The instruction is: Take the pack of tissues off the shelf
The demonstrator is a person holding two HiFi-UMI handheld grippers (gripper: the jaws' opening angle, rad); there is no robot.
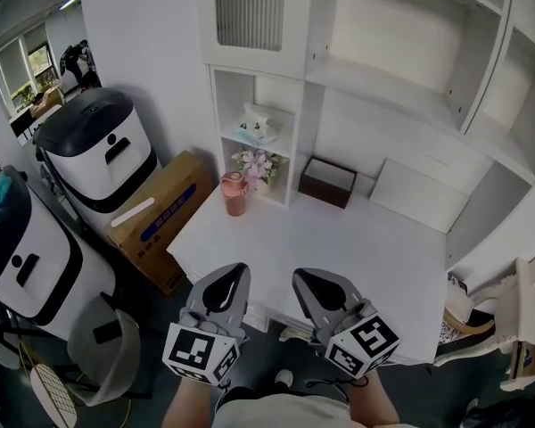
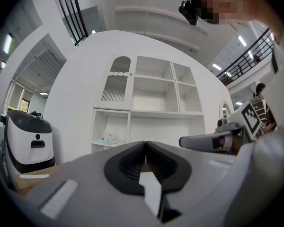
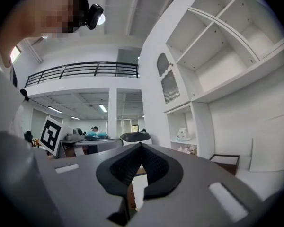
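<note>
Noting left tongs (image 1: 234, 273) and right tongs (image 1: 305, 280) closed, empty; unopened, they may shove the pack of tissues (image 1: 257, 125) back, or clip the flowers (image 1: 257, 162) at its six o'clock.

your head view is bright and even: the white shelf (image 1: 321, 25) and table (image 1: 339, 248) nearly wash out, daylight comes through the window (image 1: 34, 65) at far left, and soft shadow sits below the table edge. both gripper views bulge hard and fall to black at the corners; ceiling lights (image 3: 102, 108) glare in the right one.
</note>
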